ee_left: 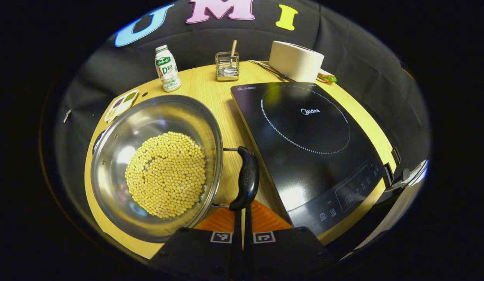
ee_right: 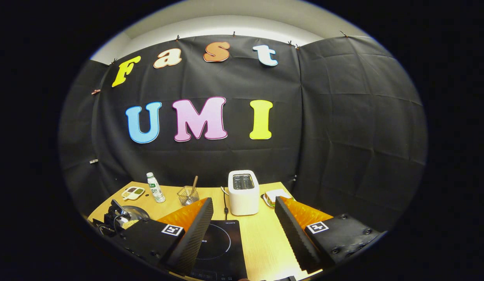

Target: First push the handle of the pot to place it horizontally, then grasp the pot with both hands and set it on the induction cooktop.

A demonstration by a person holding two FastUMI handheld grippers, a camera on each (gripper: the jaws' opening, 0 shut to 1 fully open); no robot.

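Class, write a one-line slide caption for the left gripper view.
Left gripper shut beneath the handle of the bean-filled pot beside the induction cooktop.

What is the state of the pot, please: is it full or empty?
Partly filled: the pot holds a layer of small yellow beans covering its bottom, while its shiny inner walls above them are bare.

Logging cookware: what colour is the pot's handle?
Black curved handle on the steel pot; left gripper view.

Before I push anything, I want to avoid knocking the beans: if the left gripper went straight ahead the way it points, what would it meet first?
Most likely the pot's black handle, right ahead of the shut left gripper; whether they already touch is unclear.
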